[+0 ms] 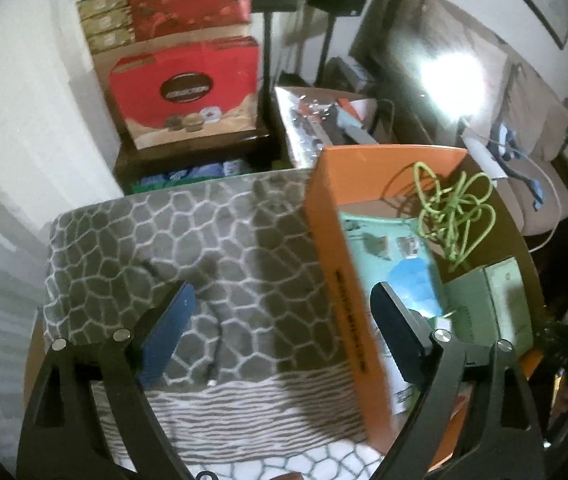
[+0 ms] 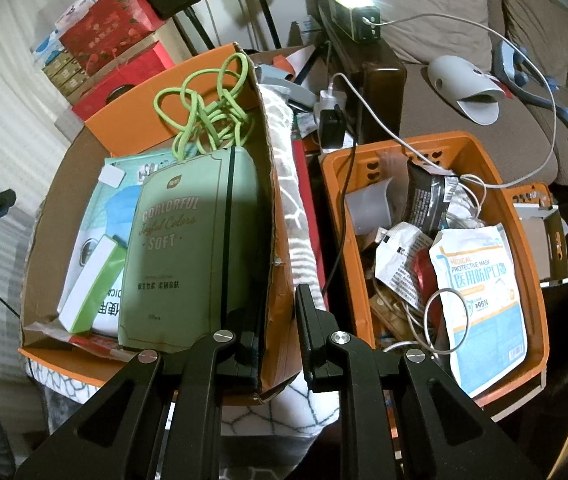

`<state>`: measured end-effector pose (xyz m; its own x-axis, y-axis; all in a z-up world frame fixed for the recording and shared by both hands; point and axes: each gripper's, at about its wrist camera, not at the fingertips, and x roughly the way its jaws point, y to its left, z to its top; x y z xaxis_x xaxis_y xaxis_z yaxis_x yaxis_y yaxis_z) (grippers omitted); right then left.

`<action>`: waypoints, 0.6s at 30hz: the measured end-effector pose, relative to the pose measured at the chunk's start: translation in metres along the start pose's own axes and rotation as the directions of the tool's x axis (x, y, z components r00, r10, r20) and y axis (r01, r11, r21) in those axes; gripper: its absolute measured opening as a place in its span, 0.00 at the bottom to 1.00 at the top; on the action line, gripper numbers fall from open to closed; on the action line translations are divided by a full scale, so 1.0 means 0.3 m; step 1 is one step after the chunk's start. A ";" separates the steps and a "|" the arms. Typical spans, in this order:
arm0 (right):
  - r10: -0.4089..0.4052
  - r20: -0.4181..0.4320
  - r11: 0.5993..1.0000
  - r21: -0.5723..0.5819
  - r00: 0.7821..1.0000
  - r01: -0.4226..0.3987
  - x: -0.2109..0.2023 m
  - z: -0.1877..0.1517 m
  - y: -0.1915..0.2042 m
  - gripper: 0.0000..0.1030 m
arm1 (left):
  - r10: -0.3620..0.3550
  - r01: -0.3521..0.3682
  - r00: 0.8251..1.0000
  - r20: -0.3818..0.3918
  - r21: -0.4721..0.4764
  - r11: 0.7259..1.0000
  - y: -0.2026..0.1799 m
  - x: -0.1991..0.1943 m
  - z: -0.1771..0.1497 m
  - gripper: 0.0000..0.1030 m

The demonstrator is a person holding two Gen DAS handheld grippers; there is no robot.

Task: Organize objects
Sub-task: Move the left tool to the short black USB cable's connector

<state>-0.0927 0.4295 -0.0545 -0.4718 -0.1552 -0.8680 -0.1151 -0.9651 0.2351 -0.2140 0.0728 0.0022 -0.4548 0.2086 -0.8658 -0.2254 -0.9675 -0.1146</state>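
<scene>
An orange cardboard box (image 2: 279, 264) (image 1: 336, 264) holds a green tissue pack (image 2: 191, 248) (image 1: 488, 304), a blue-and-white mask packet (image 2: 99, 216) (image 1: 396, 256), a small green-and-white box (image 2: 91, 284) and a tangled green cord (image 2: 211, 104) (image 1: 456, 208). My left gripper (image 1: 284, 320) is open and empty; its jaws straddle the box's left wall above a grey patterned blanket (image 1: 187, 256). My right gripper (image 2: 273, 340) is open with its jaws on either side of the box's right wall. An orange plastic basket (image 2: 540, 280) on the right holds a medical mask packet (image 2: 484, 304), wrappers and cables.
Red gift boxes (image 1: 187, 88) (image 2: 111, 36) are stacked at the back by the wall. A brown sofa (image 2: 484, 112) carries a white device (image 2: 468, 88) and a blue headset (image 2: 532, 80). A lamp (image 2: 354, 4) and chargers (image 2: 330, 120) stand behind the basket.
</scene>
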 end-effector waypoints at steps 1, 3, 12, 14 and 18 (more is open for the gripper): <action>-0.002 0.000 1.000 -0.001 1.000 0.002 0.000 0.000 0.000 0.16 | 0.001 -0.001 1.000 0.000 -0.005 1.000 0.022 0.000 -0.003 0.87; -0.003 0.000 1.000 -0.002 1.000 0.003 0.000 -0.001 -0.002 0.16 | 0.010 -0.010 1.000 -0.009 -0.022 1.000 0.075 -0.001 -0.013 0.92; -0.008 0.000 1.000 0.003 1.000 0.008 0.000 -0.003 -0.006 0.16 | 0.036 -0.041 0.998 -0.058 -0.088 0.995 0.254 0.015 -0.069 0.94; -0.009 0.001 1.000 0.006 1.000 0.009 0.000 -0.003 -0.007 0.16 | 0.030 -0.037 0.997 -0.071 -0.099 0.994 0.278 0.029 -0.080 0.94; -0.013 0.001 1.000 0.005 1.000 0.013 -0.002 -0.002 -0.002 0.16 | 0.004 -0.019 0.995 -0.104 -0.137 0.990 0.323 0.073 -0.095 0.94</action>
<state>-0.0918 0.4301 -0.0545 -0.4708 -0.1423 -0.8707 -0.1259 -0.9660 0.2259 -0.2212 -0.0203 -0.0419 -0.3633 0.1885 -0.9124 -0.0967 -0.9817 -0.1642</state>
